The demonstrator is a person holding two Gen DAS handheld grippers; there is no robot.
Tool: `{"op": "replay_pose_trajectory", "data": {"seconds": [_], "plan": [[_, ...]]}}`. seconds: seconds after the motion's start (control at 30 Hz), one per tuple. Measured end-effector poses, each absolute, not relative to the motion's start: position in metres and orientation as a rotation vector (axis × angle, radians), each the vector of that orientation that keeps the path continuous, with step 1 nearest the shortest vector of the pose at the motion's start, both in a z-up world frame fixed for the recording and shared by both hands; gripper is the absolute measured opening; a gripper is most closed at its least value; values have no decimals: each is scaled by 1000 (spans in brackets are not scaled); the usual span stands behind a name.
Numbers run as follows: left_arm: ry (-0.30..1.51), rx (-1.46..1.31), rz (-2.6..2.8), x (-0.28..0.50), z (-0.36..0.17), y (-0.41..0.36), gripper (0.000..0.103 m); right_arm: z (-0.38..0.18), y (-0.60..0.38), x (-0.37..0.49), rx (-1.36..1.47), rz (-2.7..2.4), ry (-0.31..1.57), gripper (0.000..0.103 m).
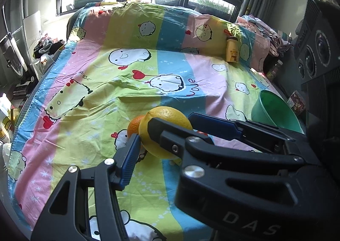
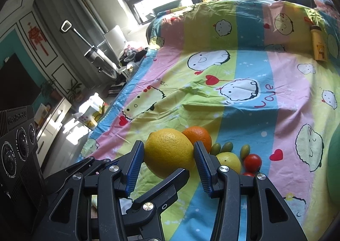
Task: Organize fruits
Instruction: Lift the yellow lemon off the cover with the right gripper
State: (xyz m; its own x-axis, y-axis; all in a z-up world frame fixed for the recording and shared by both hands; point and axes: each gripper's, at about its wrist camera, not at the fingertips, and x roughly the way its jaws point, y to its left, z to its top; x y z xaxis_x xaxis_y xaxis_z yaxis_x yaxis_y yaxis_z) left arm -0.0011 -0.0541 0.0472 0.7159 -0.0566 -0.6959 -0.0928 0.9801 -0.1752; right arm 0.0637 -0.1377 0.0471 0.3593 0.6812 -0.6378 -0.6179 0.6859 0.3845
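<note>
A large yellow citrus fruit (image 2: 169, 152) lies on the cartoon bedsheet (image 2: 244, 96) between the blue pads of my right gripper (image 2: 169, 156), which is closed on its sides. In the left wrist view the same fruit (image 1: 165, 132) sits in front of my left gripper (image 1: 161, 134), whose jaws stand wide apart around the right gripper's fingers (image 1: 210, 123). An orange (image 2: 198, 136) touches the yellow fruit behind it. A smaller lemon (image 2: 229, 161), two red tomatoes (image 2: 252, 162) and small green fruits (image 2: 227, 147) lie to the right.
A green bowl (image 1: 274, 113) stands at the sheet's right edge. A yellow bear bottle (image 1: 232, 52) leans against the raised back. Black speakers (image 1: 316, 50) stand right of the bed. Clutter and furniture crowd the floor on the left.
</note>
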Motion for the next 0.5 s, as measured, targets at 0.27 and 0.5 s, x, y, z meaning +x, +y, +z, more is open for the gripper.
{"op": "replay_pose_trajectory", "data": {"seconds": [0.27, 0.5], "plan": [[740, -150, -6, 3, 65, -76, 52, 62, -163, 64, 126, 820, 815, 50], [713, -94, -42, 11, 79, -100, 52, 73, -191, 68, 180, 786, 772, 50]]}}
